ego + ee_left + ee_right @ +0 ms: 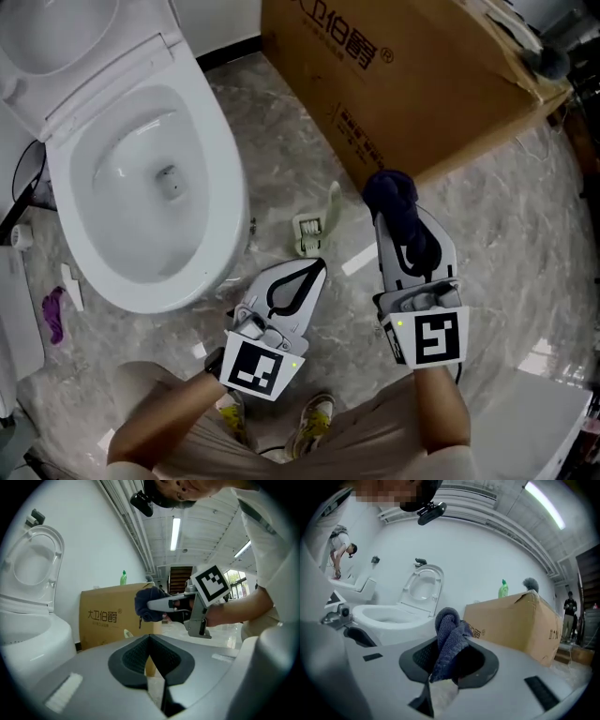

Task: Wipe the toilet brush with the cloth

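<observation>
**Cloth in right gripper, brush on floor**

Left gripper (317, 267): jaws together, nothing between them. Right gripper (401, 225): jaws clamped on dark blue cloth (389, 192), bunched at the tips. Toilet brush (312, 228) lies on the marbled floor (525, 244) just beyond the left gripper, between toilet (141, 187), lid up, and cardboard box (412, 84).

Bare floor (281, 122) left open between toilet (141, 178) and big cardboard box (422, 84), gap partly blocked by toilet brush (314, 225) lying ahead of left gripper (319, 268), box close beside cloth (389, 190) pinched in right gripper (398, 220)
</observation>
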Action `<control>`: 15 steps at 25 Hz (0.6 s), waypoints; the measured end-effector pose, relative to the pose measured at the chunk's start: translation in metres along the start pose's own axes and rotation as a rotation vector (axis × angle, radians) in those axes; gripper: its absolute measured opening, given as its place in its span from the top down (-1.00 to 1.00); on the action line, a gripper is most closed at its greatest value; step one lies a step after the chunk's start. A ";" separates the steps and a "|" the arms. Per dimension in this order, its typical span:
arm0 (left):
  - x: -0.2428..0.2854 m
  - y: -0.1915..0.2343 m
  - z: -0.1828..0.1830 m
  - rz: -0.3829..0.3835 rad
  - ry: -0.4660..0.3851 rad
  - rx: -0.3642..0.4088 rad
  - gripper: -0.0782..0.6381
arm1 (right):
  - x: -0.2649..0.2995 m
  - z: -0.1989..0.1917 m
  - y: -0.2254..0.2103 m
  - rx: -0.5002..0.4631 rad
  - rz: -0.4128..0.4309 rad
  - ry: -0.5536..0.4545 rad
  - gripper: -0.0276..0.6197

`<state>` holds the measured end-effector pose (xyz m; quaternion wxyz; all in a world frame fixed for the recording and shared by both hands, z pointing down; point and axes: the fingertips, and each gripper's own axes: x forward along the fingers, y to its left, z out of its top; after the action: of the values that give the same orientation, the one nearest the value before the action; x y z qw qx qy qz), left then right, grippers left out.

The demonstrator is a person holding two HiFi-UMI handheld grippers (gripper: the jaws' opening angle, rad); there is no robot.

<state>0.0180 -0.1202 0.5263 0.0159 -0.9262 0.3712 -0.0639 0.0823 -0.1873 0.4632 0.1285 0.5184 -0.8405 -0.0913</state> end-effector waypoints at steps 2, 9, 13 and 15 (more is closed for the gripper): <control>0.001 0.006 0.006 0.010 -0.048 0.006 0.78 | 0.001 -0.003 -0.006 -0.077 -0.039 -0.004 0.60; 0.012 0.032 0.001 0.125 -0.090 -0.068 0.78 | 0.007 -0.028 -0.010 -0.333 -0.082 0.062 0.60; 0.020 0.031 -0.006 0.118 -0.091 -0.044 0.78 | 0.013 -0.054 -0.005 -0.477 -0.080 0.145 0.60; 0.024 0.031 -0.010 0.126 -0.094 -0.048 0.78 | 0.019 -0.052 -0.002 -0.555 -0.088 0.136 0.60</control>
<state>0.0128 -0.1595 0.5363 0.0152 -0.9032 0.4289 -0.0104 0.0923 -0.2061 0.5142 0.3177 0.5042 -0.7495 -0.2884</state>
